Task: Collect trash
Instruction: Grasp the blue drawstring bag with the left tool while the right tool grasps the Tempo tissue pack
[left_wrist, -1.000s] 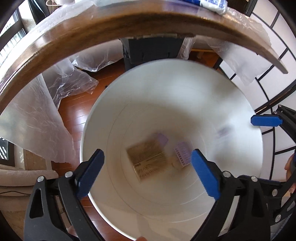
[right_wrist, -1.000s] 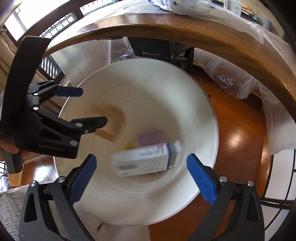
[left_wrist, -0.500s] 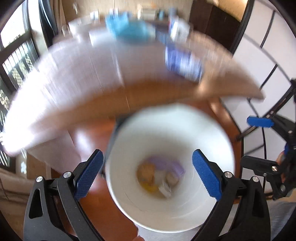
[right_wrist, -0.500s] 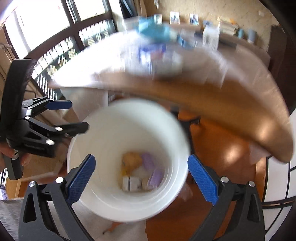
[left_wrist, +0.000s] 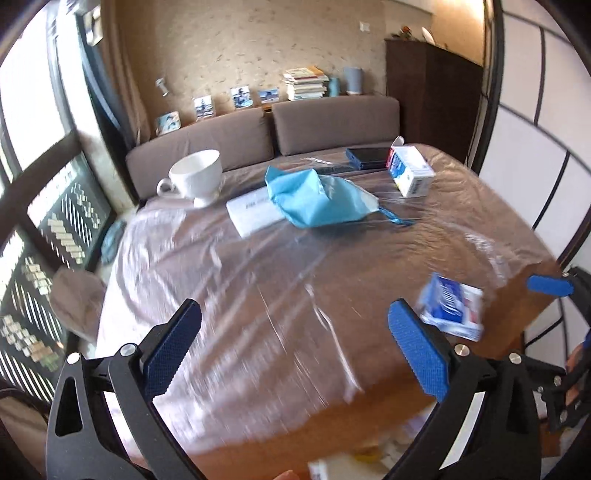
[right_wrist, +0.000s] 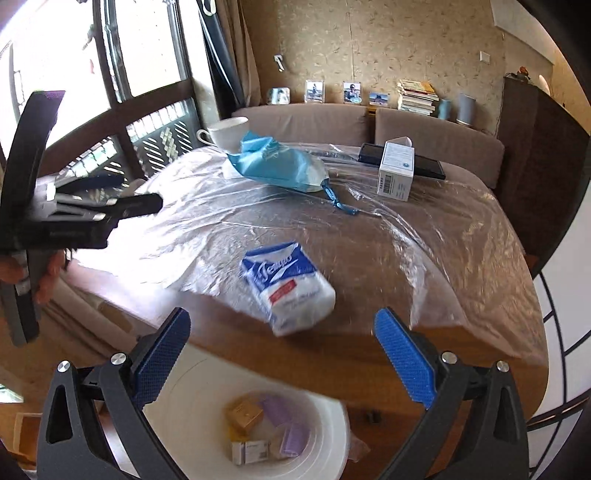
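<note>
a blue-and-white tissue pack (right_wrist: 290, 286) is lying near the table (right_wrist: 369, 354) edge, both grippers (left_wrist: 295, 354) (right_wrist: 282, 354) gaping empty, while only the right wrist view is showing the white bin (right_wrist: 332, 435).

We hold the left gripper (left_wrist: 295, 350) and the right gripper (right_wrist: 282, 356) level, side by side, both pointing forward. Each has its jaws spread wide with nothing between the blue pads. Our left hand (right_wrist: 44, 277) wraps its handle.
</note>
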